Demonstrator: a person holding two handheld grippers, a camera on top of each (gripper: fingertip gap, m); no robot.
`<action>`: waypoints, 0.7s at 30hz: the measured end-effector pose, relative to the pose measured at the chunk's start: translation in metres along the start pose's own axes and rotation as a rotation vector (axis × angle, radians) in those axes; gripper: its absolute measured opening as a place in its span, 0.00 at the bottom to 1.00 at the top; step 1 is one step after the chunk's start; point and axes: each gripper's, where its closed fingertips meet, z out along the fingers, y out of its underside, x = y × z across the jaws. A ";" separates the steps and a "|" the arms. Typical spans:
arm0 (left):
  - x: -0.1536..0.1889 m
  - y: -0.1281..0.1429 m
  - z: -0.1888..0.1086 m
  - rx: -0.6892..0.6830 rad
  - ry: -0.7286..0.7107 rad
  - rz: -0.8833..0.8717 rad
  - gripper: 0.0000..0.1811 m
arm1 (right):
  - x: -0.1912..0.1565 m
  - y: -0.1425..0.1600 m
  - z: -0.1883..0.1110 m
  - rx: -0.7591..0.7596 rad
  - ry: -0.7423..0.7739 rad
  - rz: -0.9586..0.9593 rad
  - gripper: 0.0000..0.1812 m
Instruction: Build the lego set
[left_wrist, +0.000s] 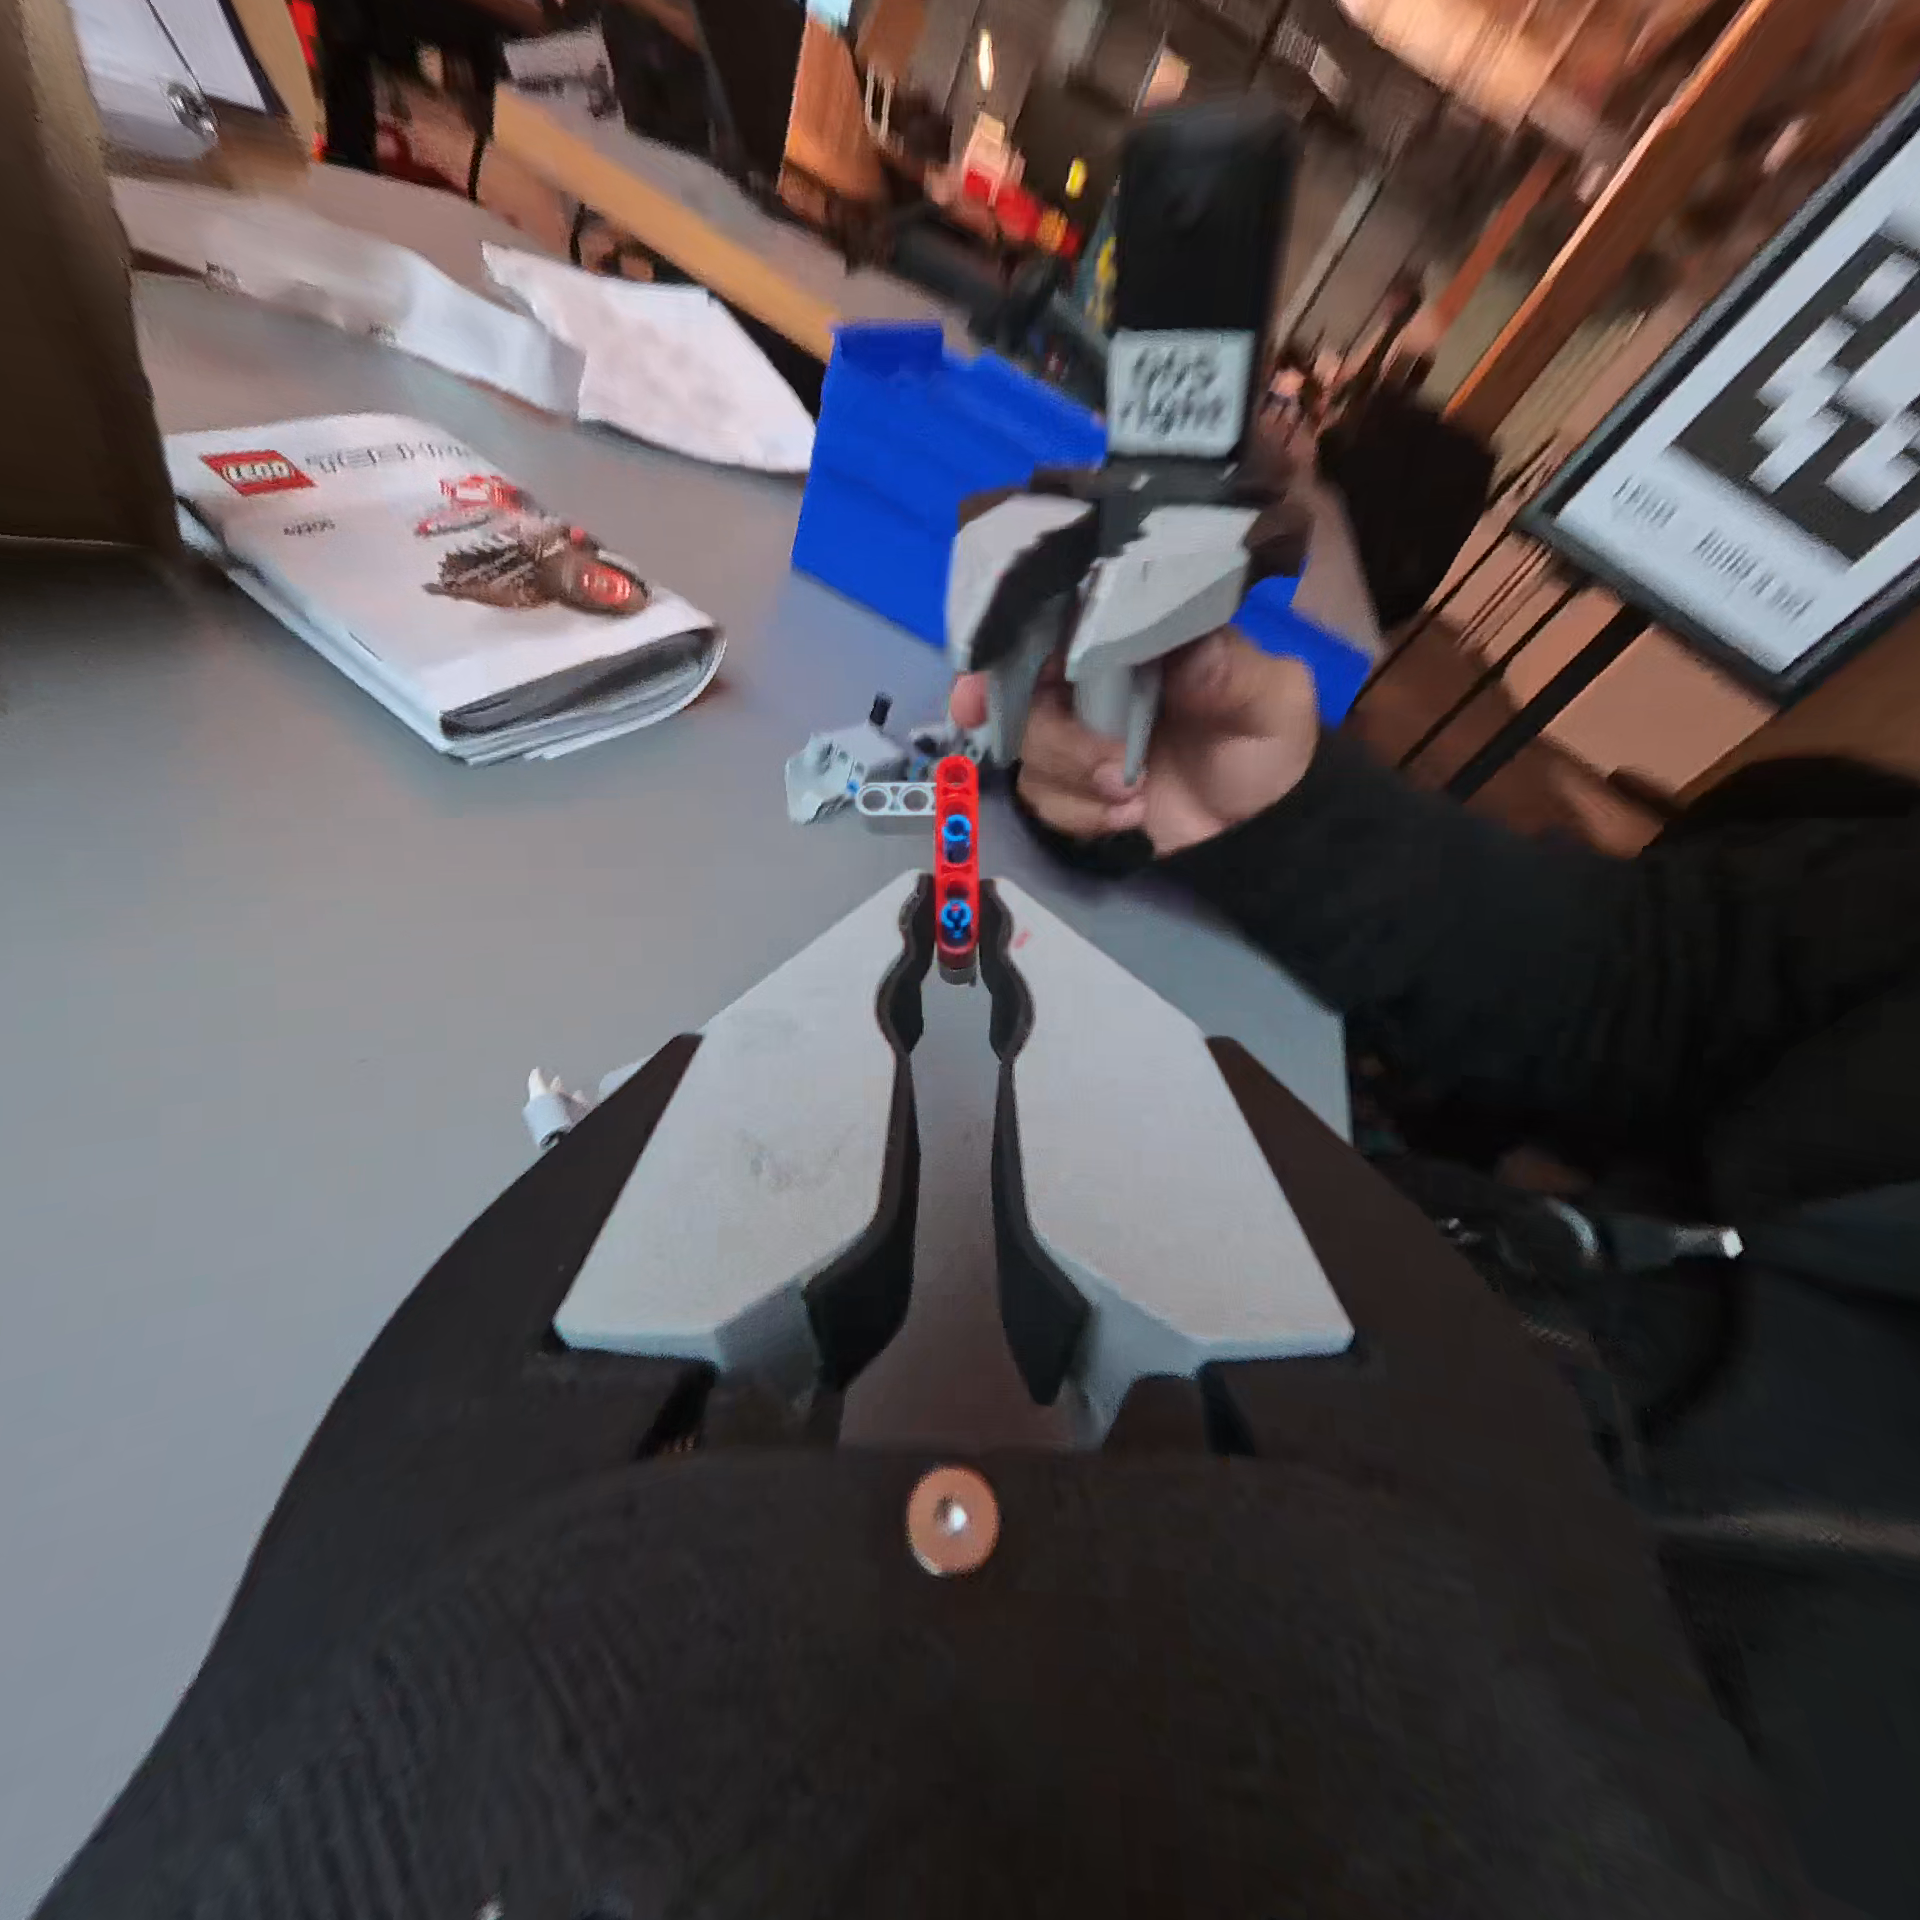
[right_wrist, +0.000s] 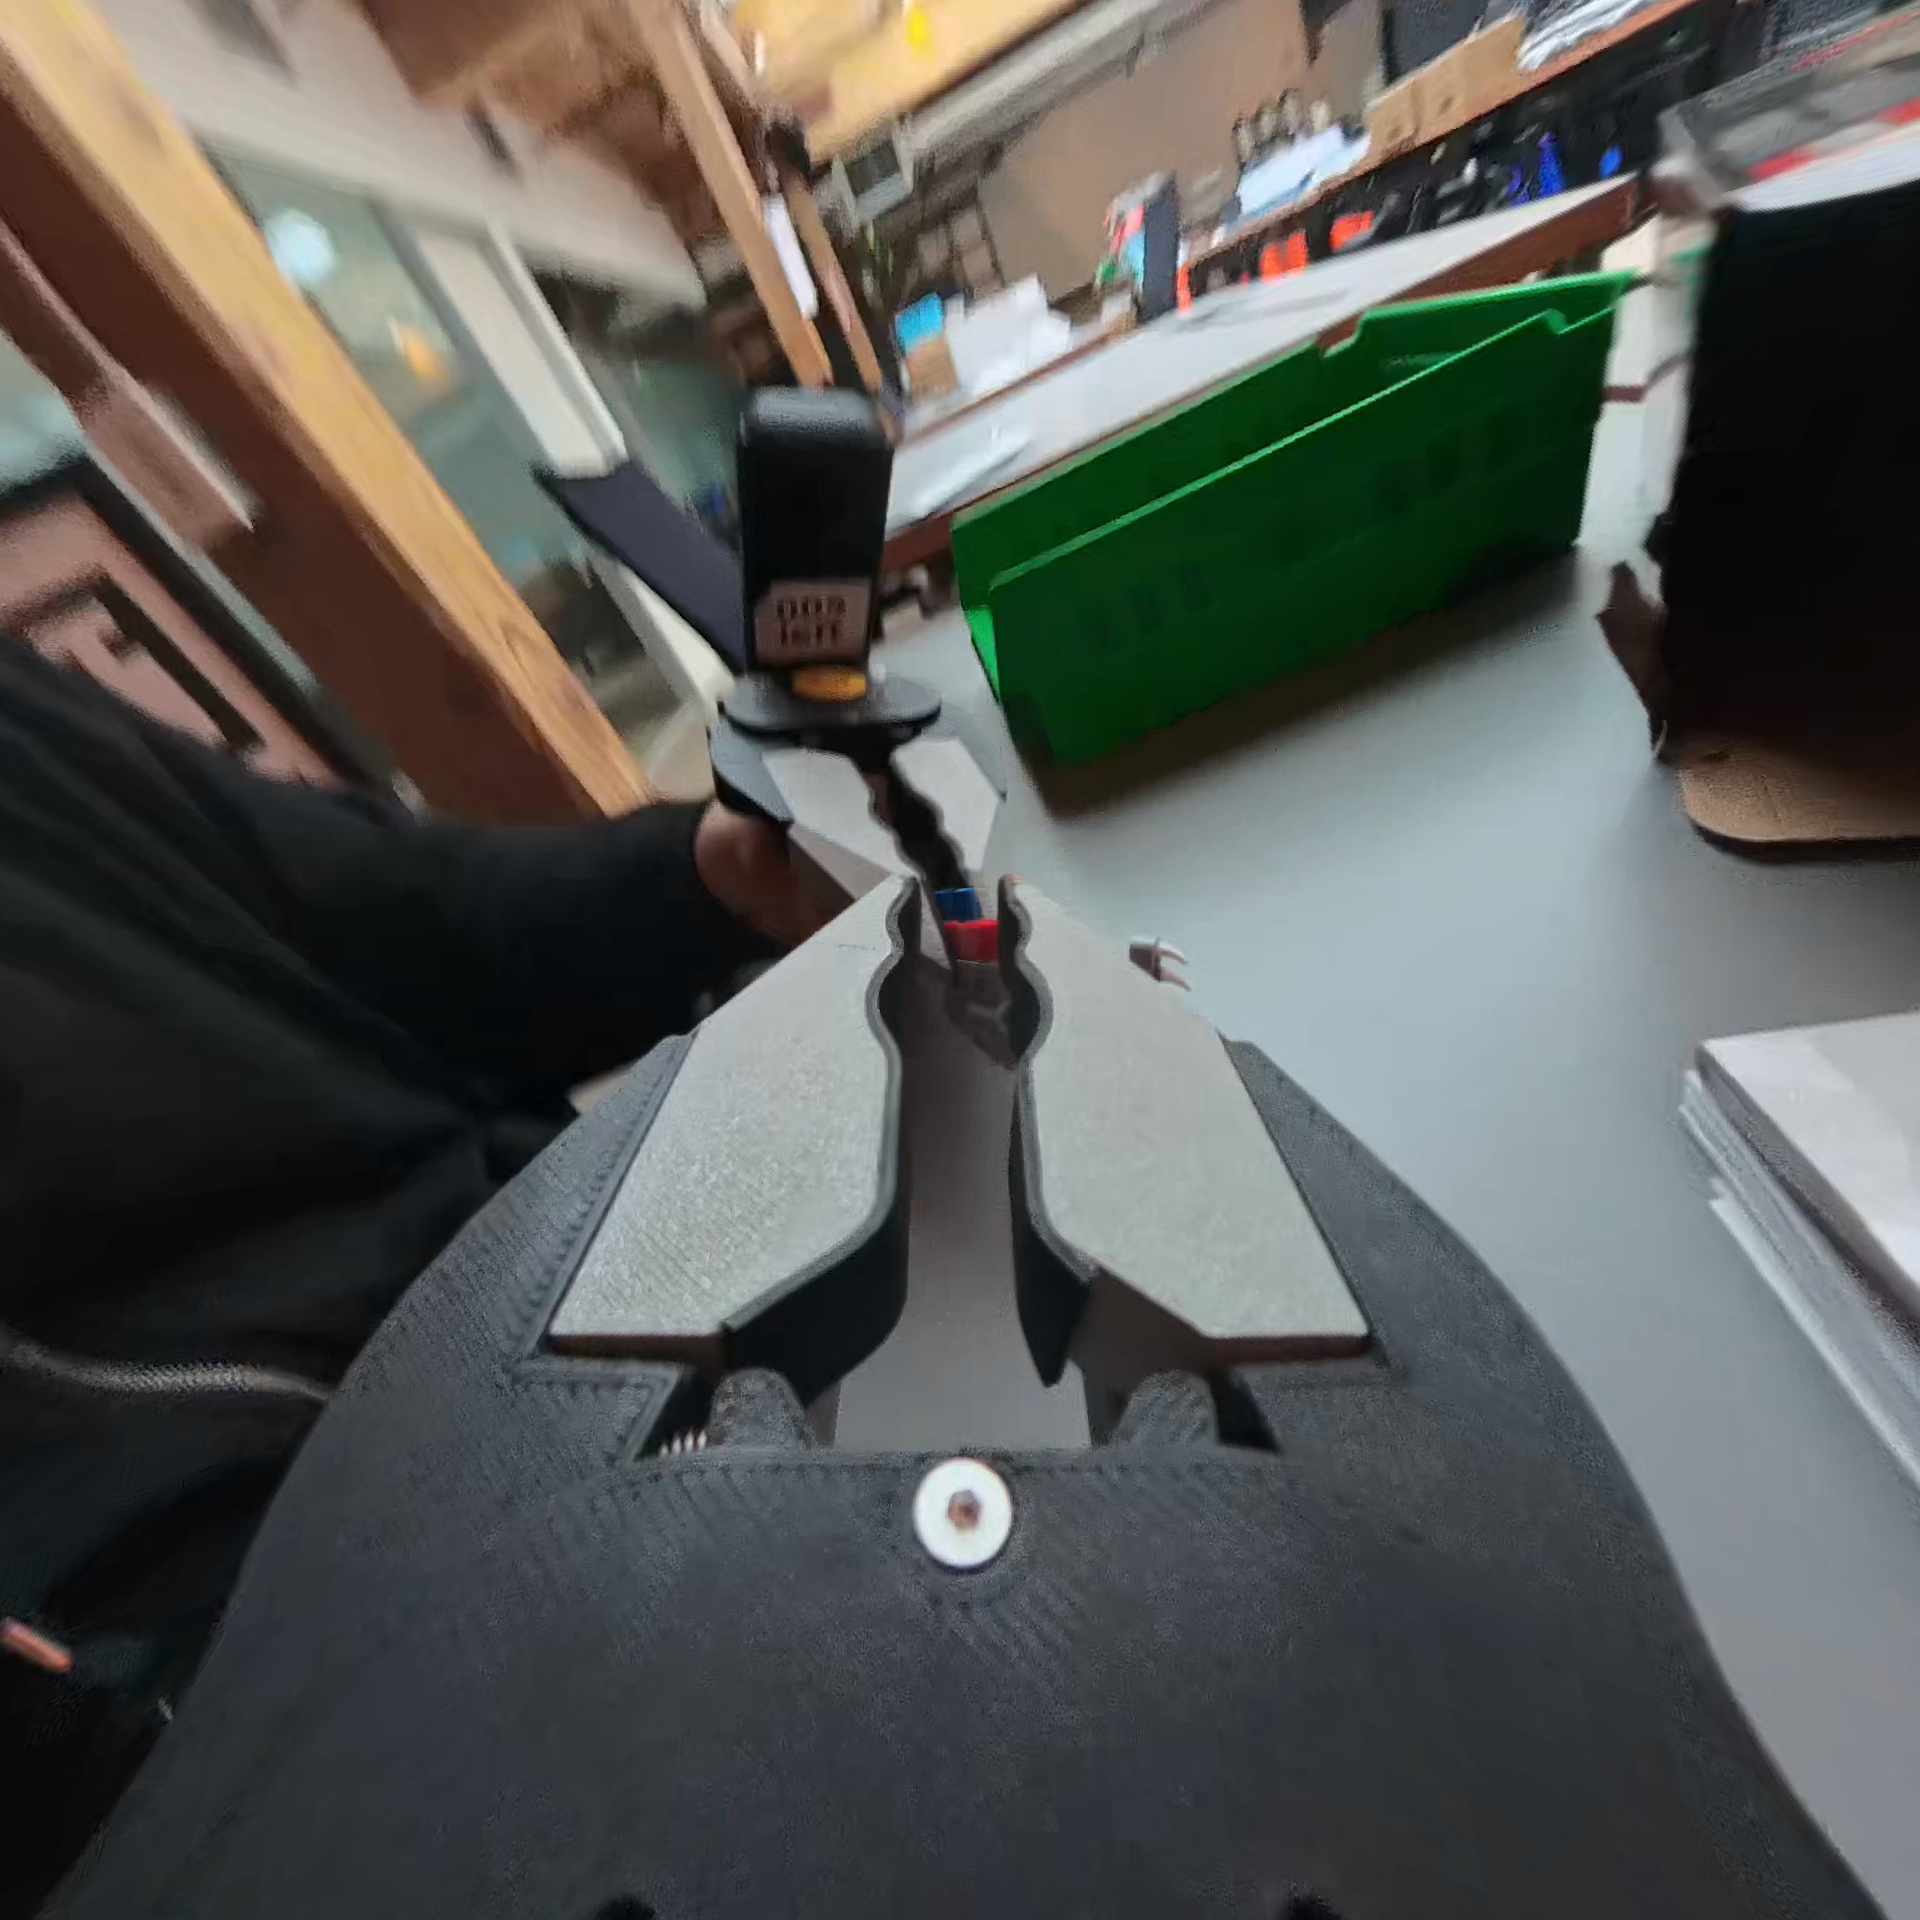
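My left gripper (left_wrist: 954, 914) is shut on a red beam (left_wrist: 956, 821) with blue pins and holds it upright above the grey table (left_wrist: 260, 935). My right gripper (right_wrist: 961, 904), held by a hand (left_wrist: 1164, 758), also shows in the left wrist view (left_wrist: 1060, 665), just above and right of the beam's top. In the right wrist view its jaws stand narrowly apart around the red and blue piece (right_wrist: 968, 933). Blur hides whether they press it. The left gripper (right_wrist: 935, 862) faces it there. A grey part-built assembly (left_wrist: 842, 779) lies on the table behind the beam.
An instruction booklet (left_wrist: 447, 582) and loose papers (left_wrist: 623, 353) lie at the left, with a blue bin (left_wrist: 925, 457) behind. A small grey piece (left_wrist: 549, 1107) lies near my left gripper. A green bin (right_wrist: 1299, 540), a black box (right_wrist: 1797, 468) and stacked booklets (right_wrist: 1829, 1143) stand at the right. Left and right tips are no more than a few centimetres apart.
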 end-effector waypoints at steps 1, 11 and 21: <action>0.000 0.005 0.001 -0.043 -0.009 0.028 0.03 | -0.003 0.008 0.006 -0.060 0.012 -0.057 0.07; 0.015 0.009 -0.001 -0.089 0.061 0.108 0.03 | -0.009 0.036 0.018 -0.202 -0.040 -0.031 0.04; 0.013 0.020 0.002 -0.152 0.071 0.062 0.03 | -0.010 0.033 0.018 -0.182 -0.049 -0.028 0.00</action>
